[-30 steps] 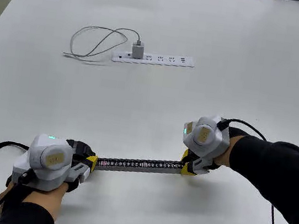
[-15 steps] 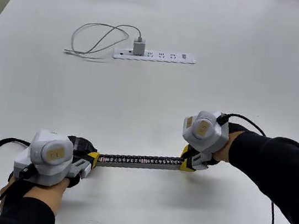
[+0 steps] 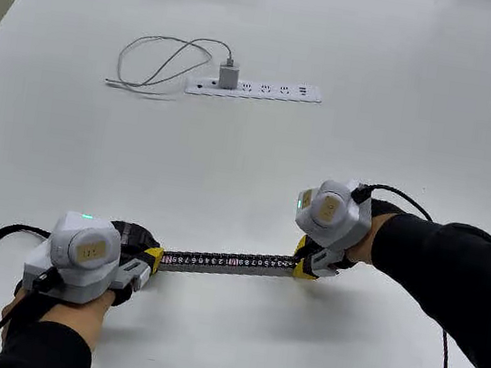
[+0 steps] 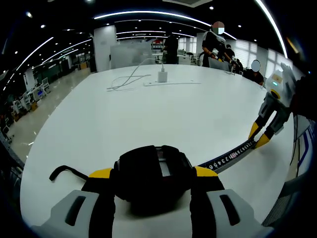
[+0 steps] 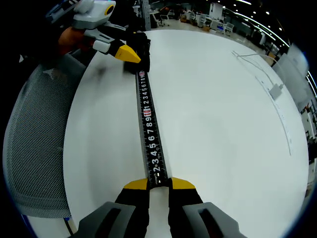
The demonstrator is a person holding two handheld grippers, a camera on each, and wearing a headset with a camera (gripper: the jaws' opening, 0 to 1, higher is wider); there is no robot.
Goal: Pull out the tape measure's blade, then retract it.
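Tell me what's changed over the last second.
The right gripper, shut on the tip of the black numbered tape blade, has edged slightly toward the left gripper, so the exposed blade looks marginally shorter. The left gripper still clamps the black tape measure case; the white power strip is unmoved.

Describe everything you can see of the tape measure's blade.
The blade is a narrow dark strip printed with pale numerals and one red mark. It runs out straight and low along the white table. One end enters the black case held in the left gripper; the right gripper has its yellow-tipped jaws shut on the other end.
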